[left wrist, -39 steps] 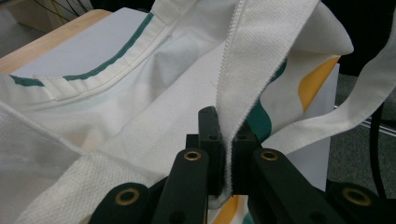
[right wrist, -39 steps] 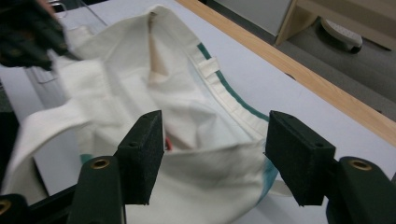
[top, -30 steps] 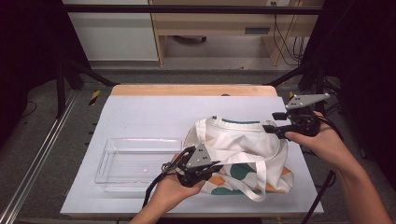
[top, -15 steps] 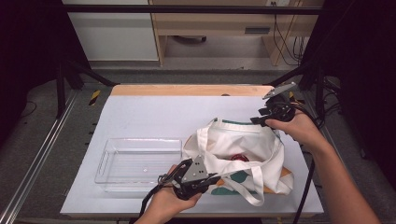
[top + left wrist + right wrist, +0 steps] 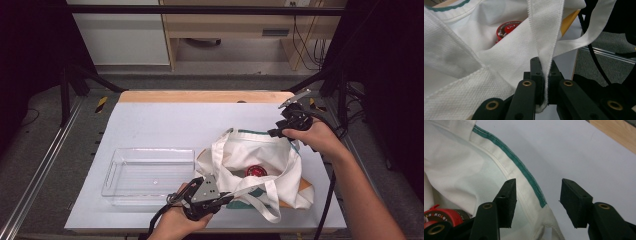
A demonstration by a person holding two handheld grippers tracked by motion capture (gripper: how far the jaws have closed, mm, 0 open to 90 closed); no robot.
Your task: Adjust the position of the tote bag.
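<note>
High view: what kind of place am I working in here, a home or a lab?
Most likely a lab or test bench: a white-topped table framed by metal rails, cables hanging behind, and plain cabinets on bare flooring. The tote bag and clear tray look like props.

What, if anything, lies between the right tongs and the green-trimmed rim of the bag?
Nothing visible. The right tongs hang open astride the bag's rim, one pad inside the bag, one outside over the table, not yet pressing it.

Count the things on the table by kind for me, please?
Cloth tote bag: 1
Clear plastic tray: 1
Red-lidded container inside the bag: 1
Handheld grippers, left and right: 2
Total: 5
</note>
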